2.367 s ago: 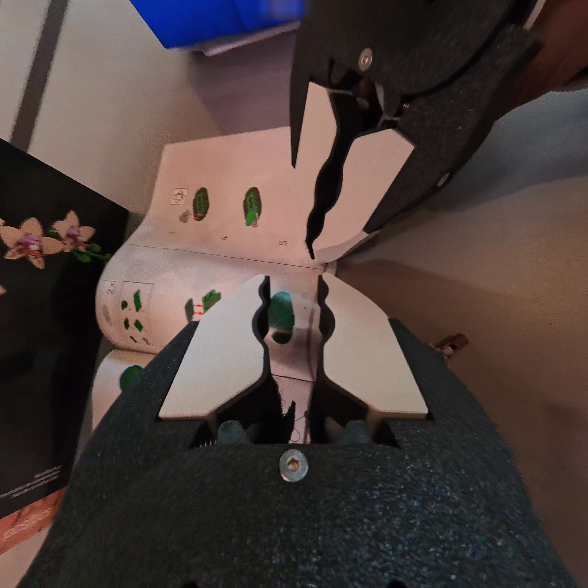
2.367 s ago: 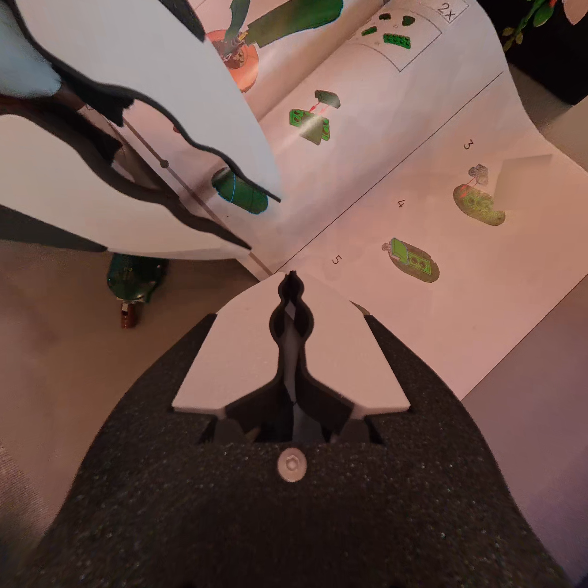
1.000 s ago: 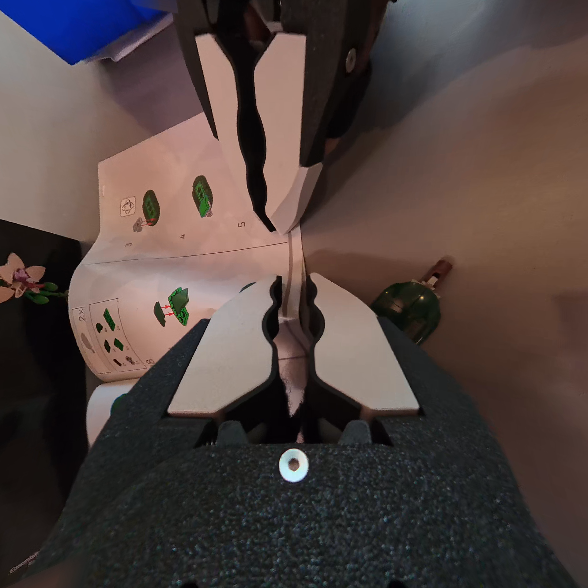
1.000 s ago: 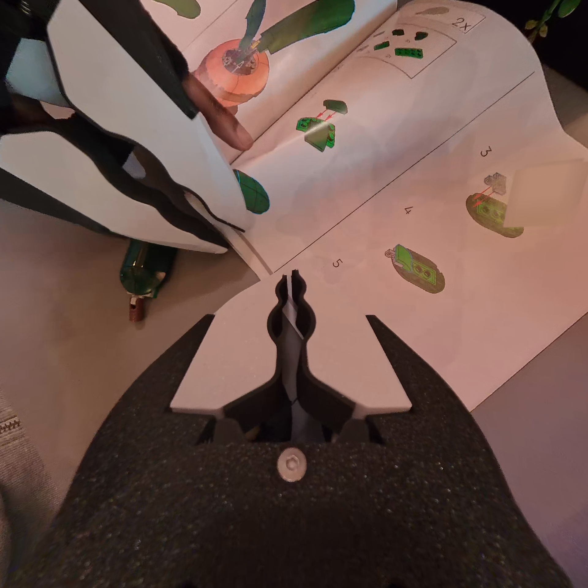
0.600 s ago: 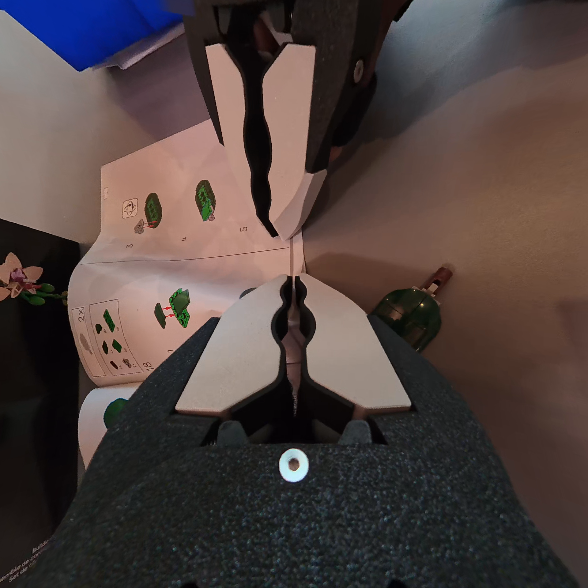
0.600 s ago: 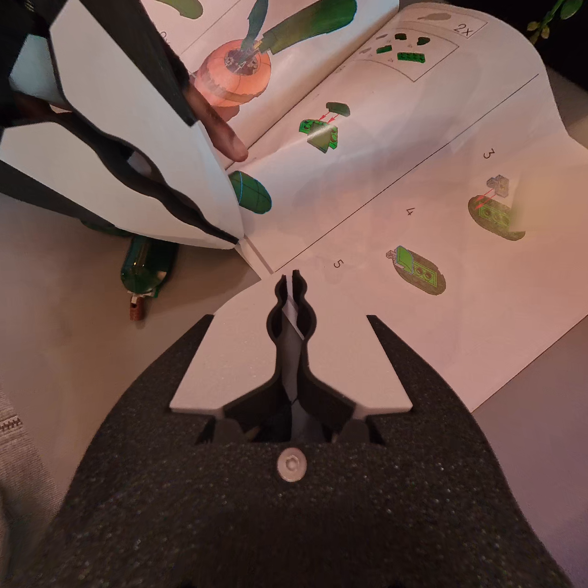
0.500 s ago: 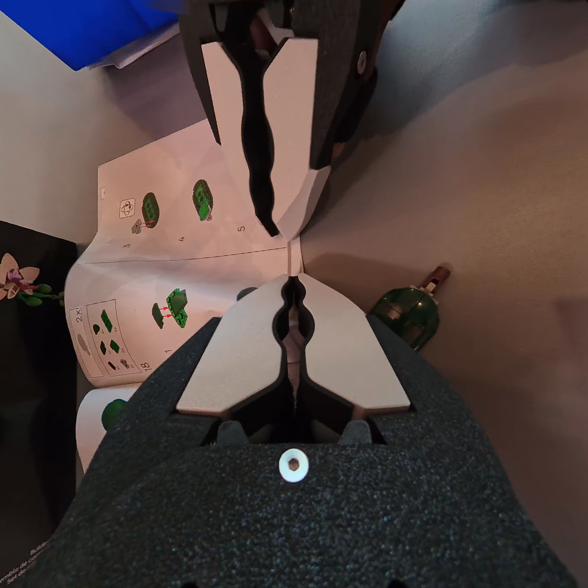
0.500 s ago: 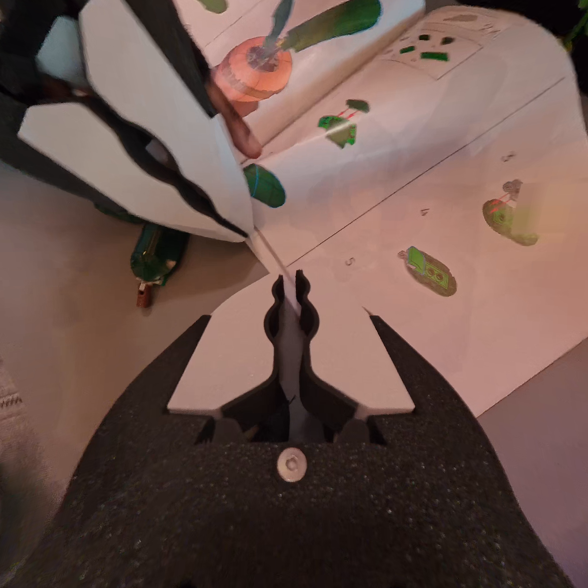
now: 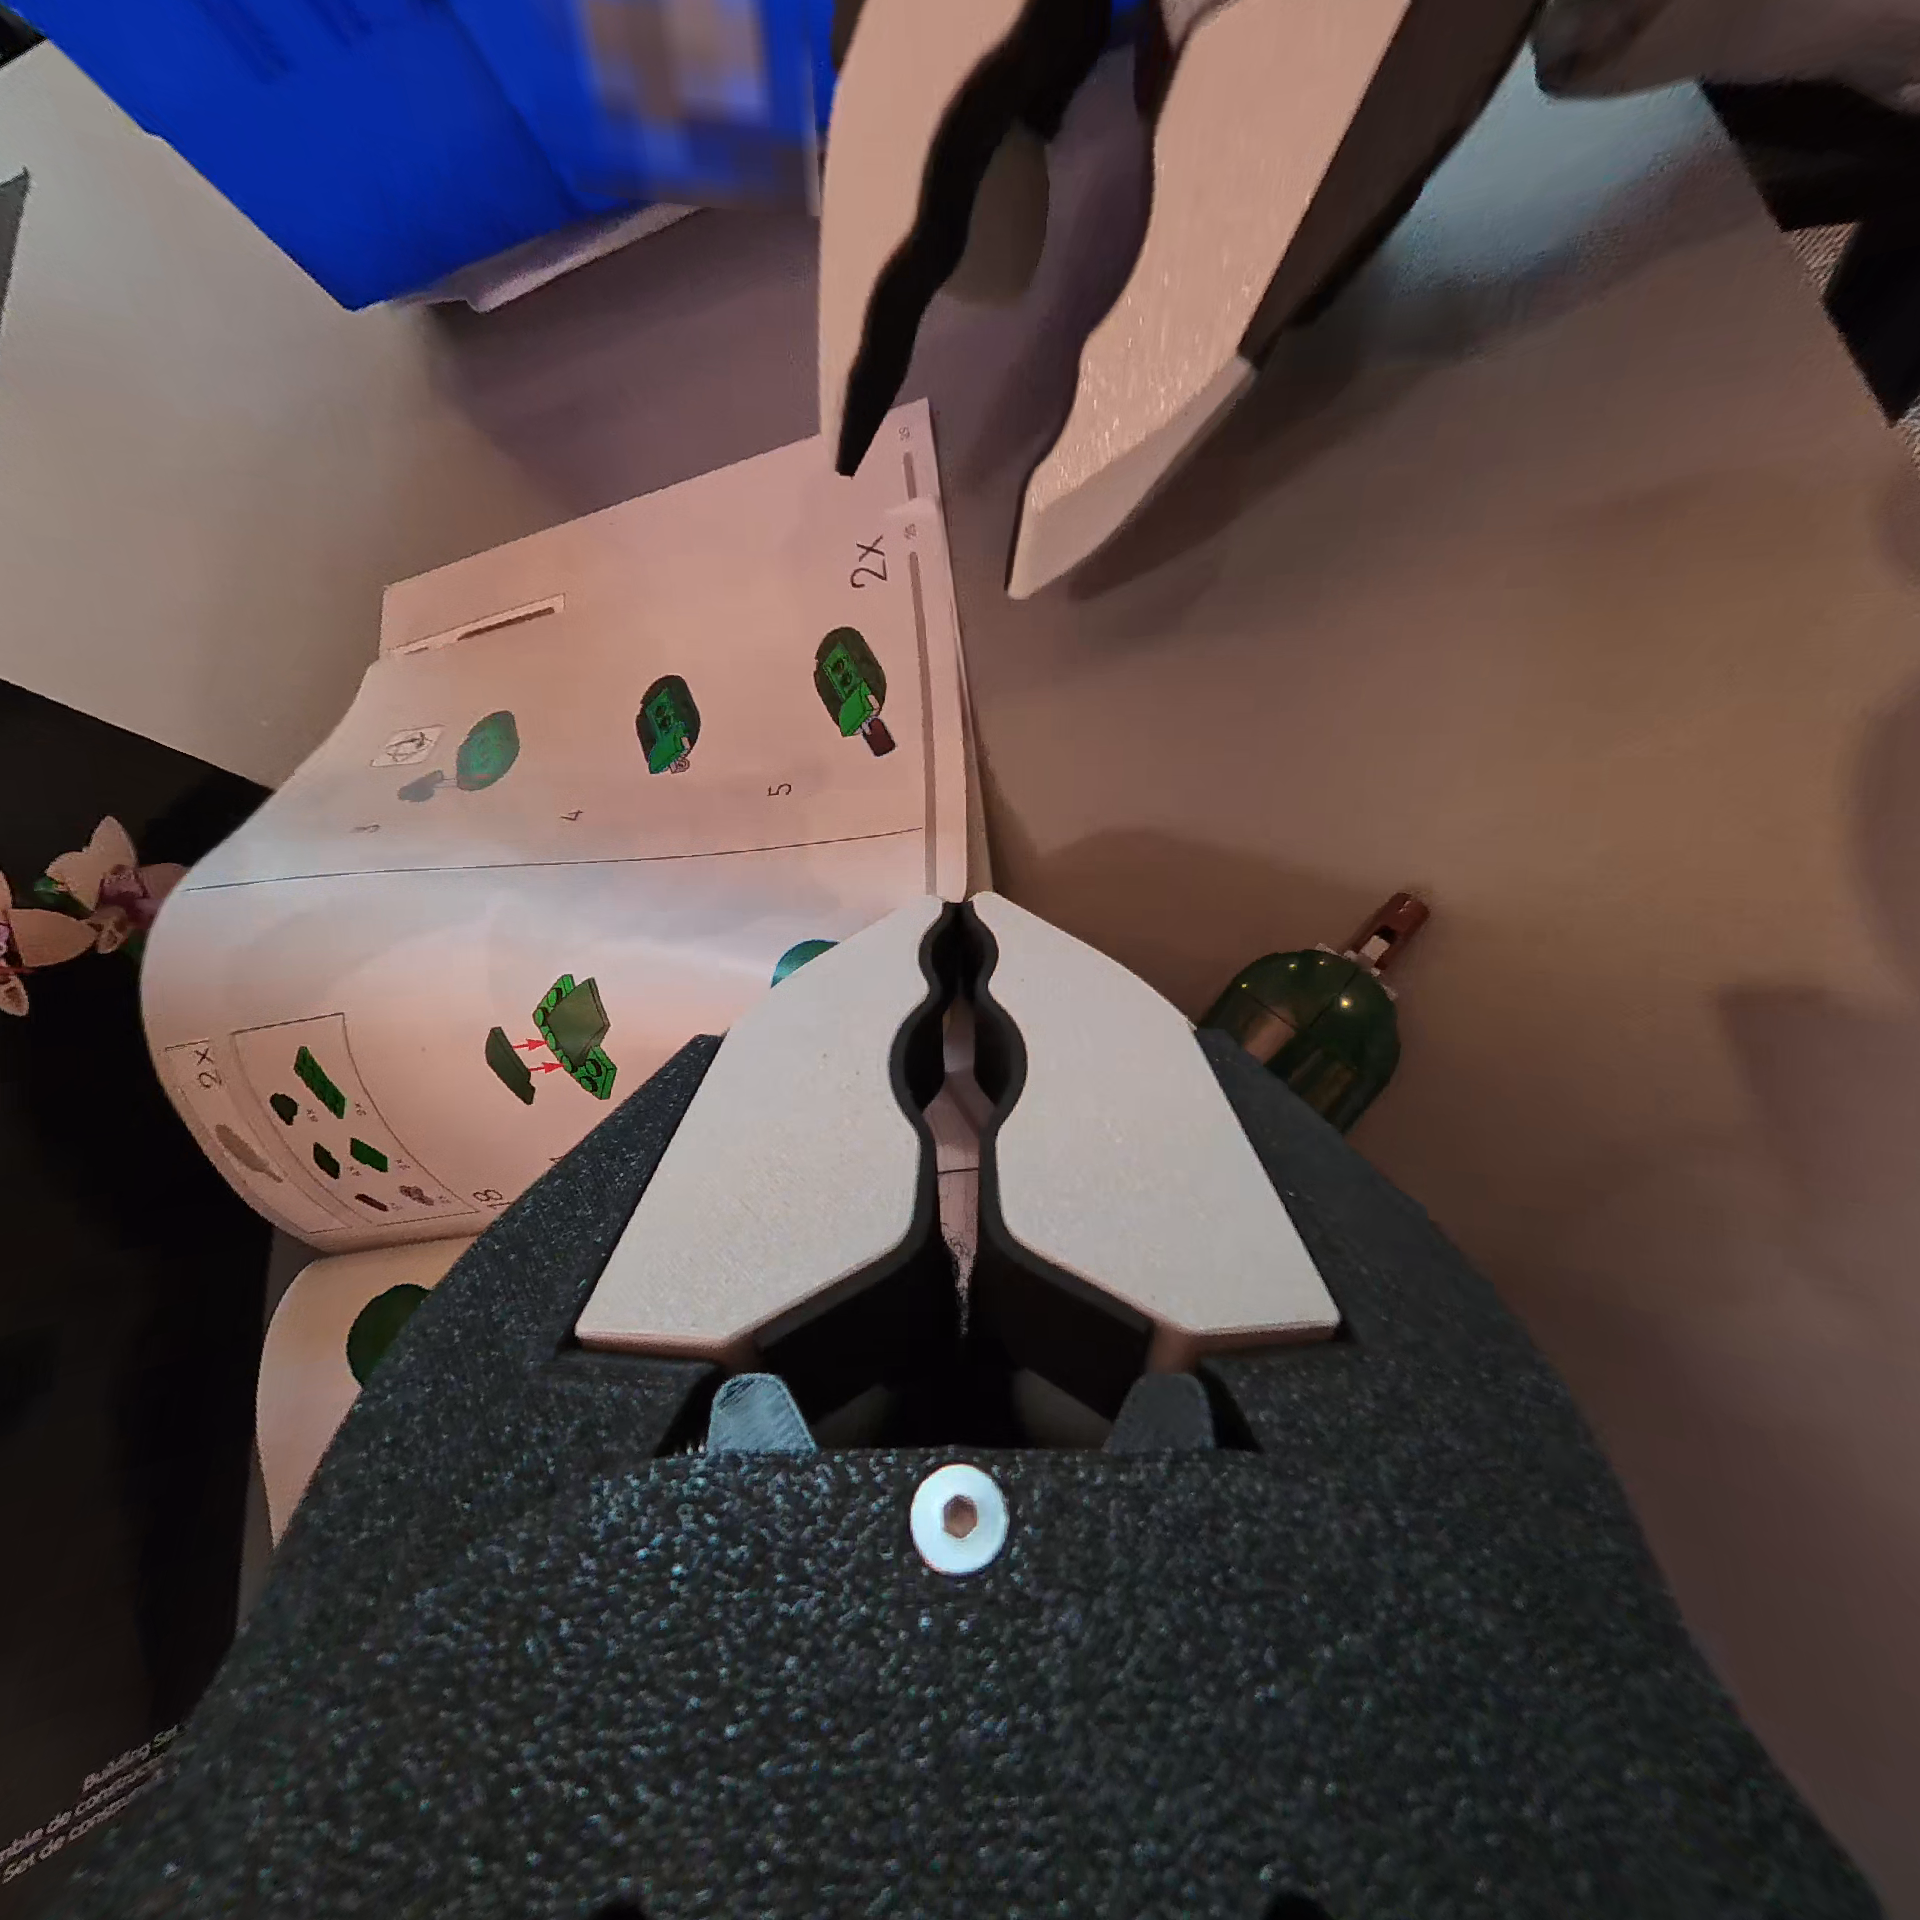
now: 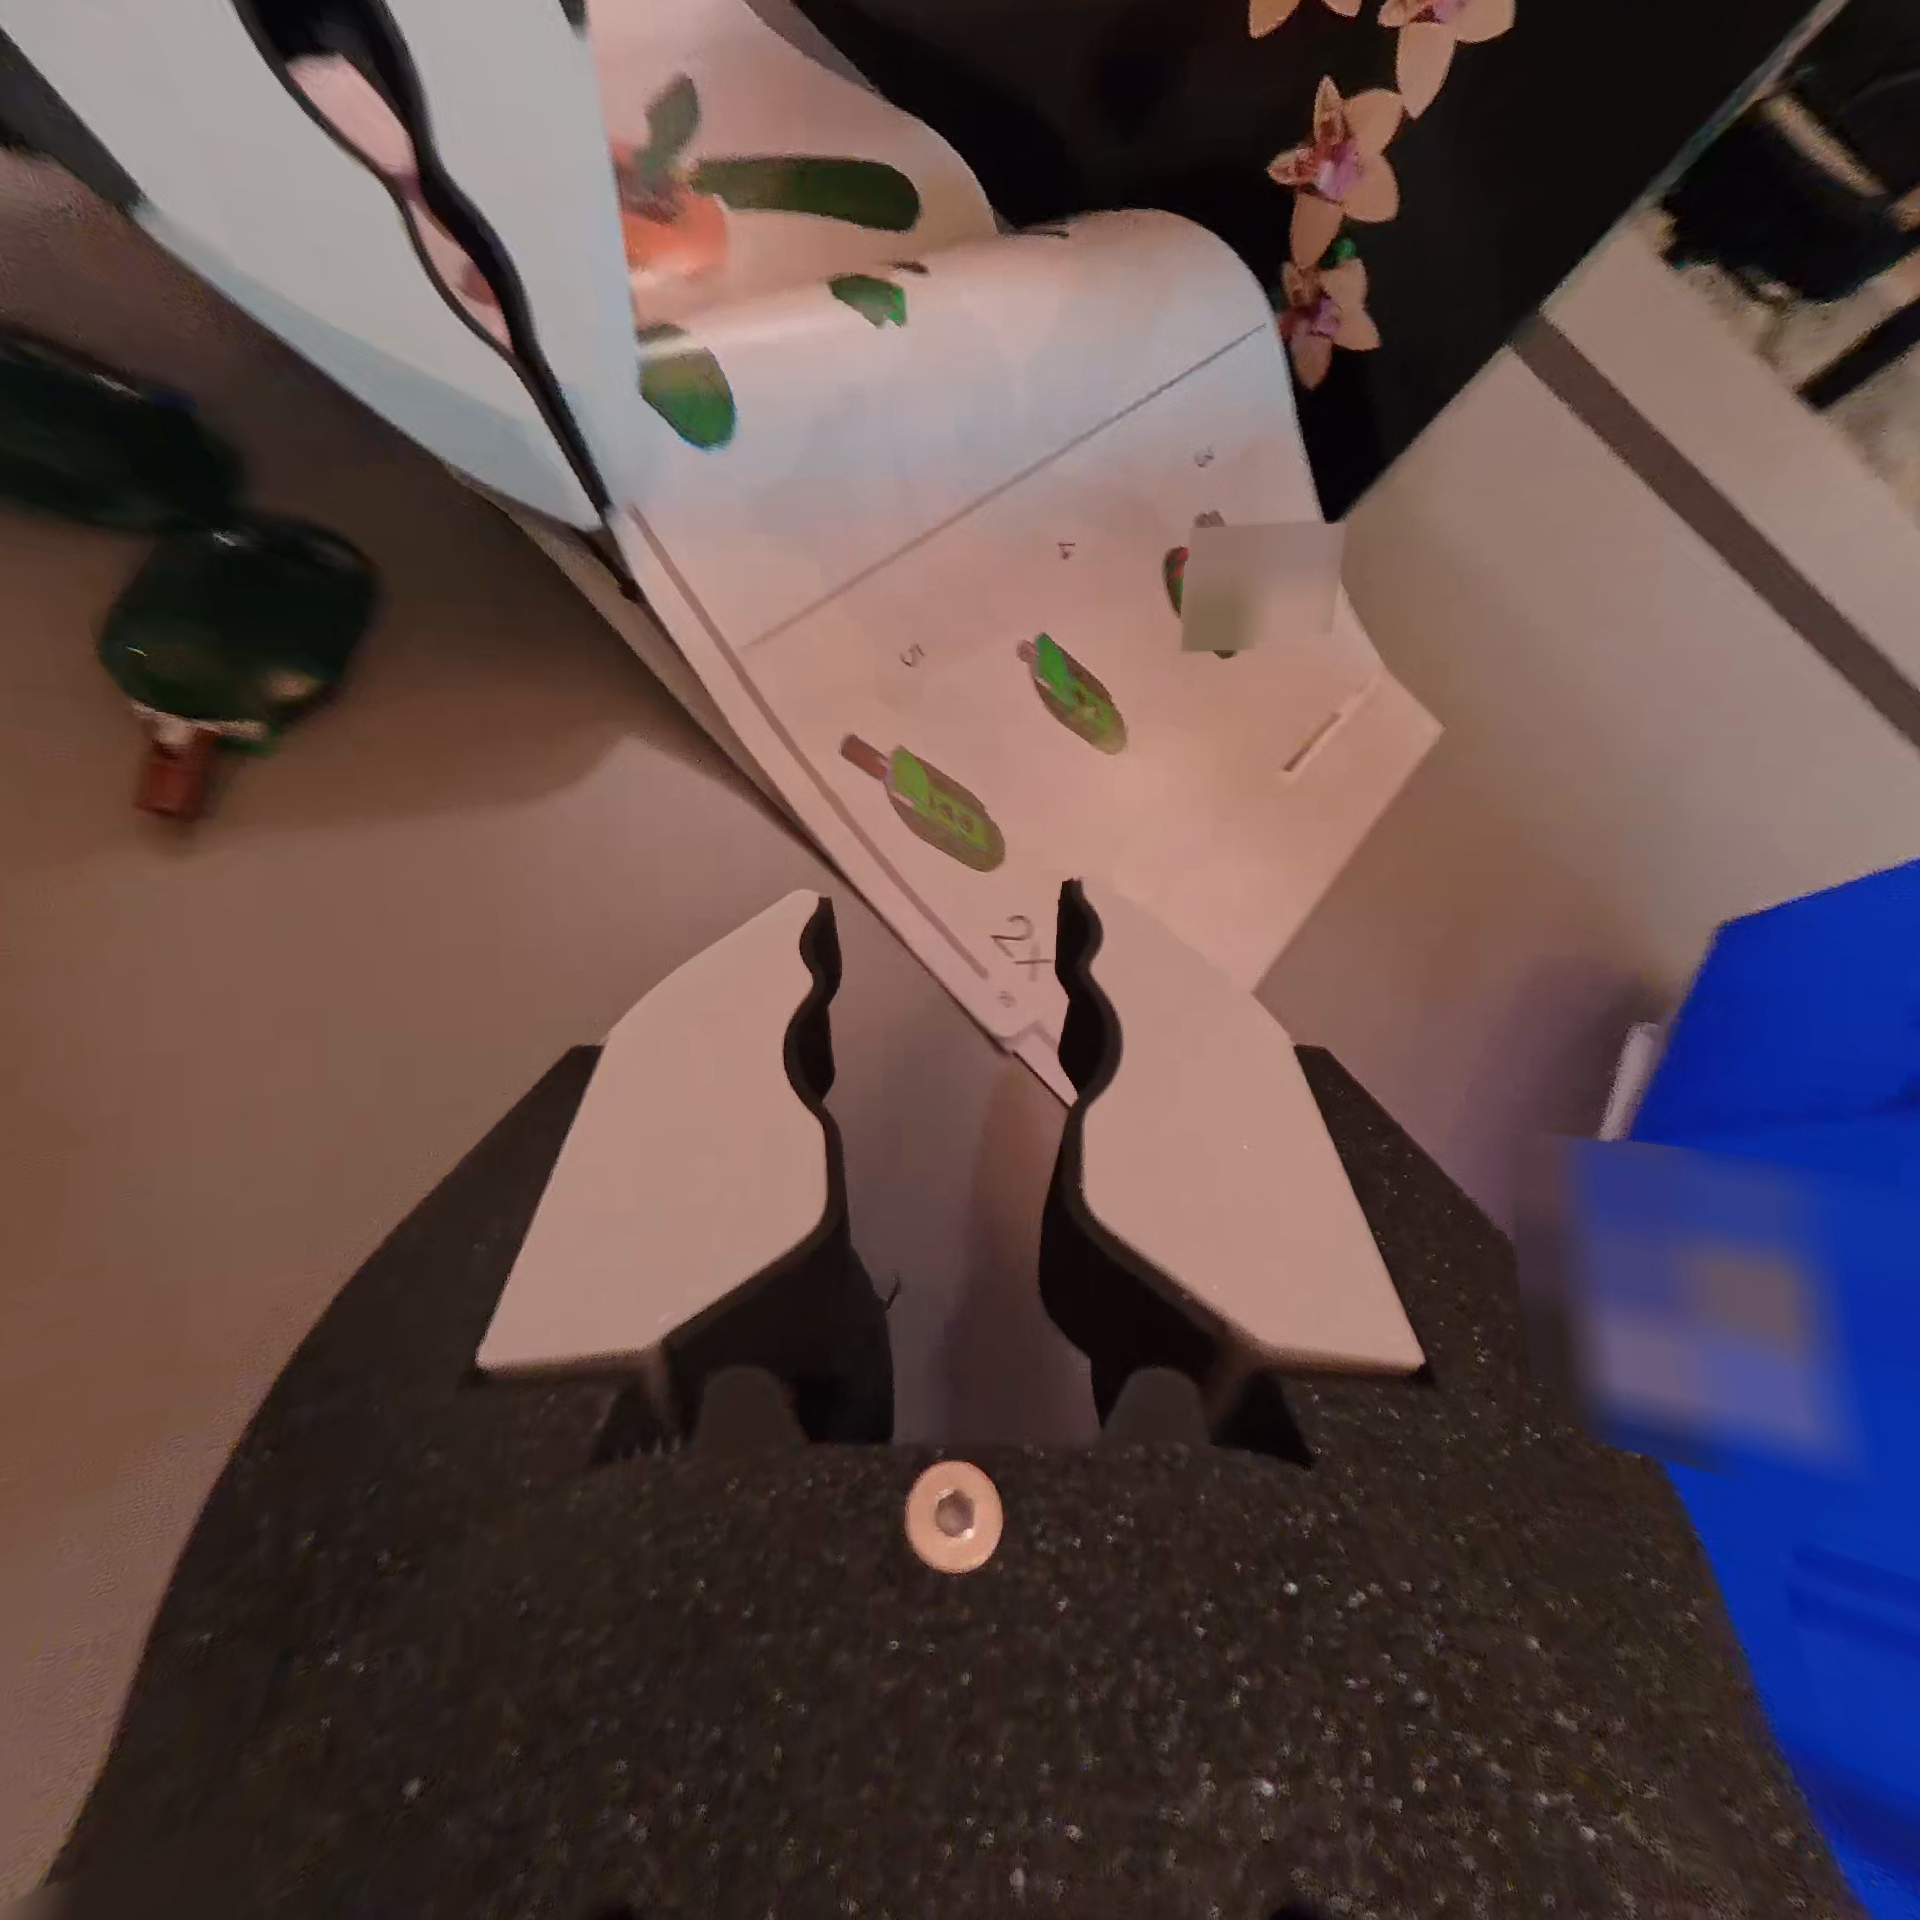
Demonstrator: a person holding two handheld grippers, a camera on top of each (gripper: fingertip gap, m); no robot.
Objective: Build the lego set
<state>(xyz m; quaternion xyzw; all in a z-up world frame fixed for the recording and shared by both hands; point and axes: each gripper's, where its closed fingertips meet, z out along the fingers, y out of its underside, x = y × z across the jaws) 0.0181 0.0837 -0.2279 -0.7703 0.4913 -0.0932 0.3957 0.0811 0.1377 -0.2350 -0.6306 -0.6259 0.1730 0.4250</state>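
A: Left wrist view. What does the left hand-held gripper (image 9: pixel 958 914) grasp?
B: Its fingers are closed on the edge of a page of the instruction booklet (image 9: pixel 582 831), which lies open on the tabletop (image 9: pixel 1558 831). A dark green lego piece (image 9: pixel 1311 1029) lies just right of the fingers. The right hand-held gripper (image 9: pixel 935 520) hangs above the booklet's far corner, fingers parted. A blue box (image 9: pixel 416 135) sits beyond.

A: Right wrist view?
B: The right hand-held gripper (image 10: pixel 945 904) is open and empty; the booklet's (image 10: pixel 1039 499) corner lies between its fingertips. The lego piece (image 10: pixel 234 634) rests at left; a black box printed with orchids (image 10: pixel 1195 114) lies behind.
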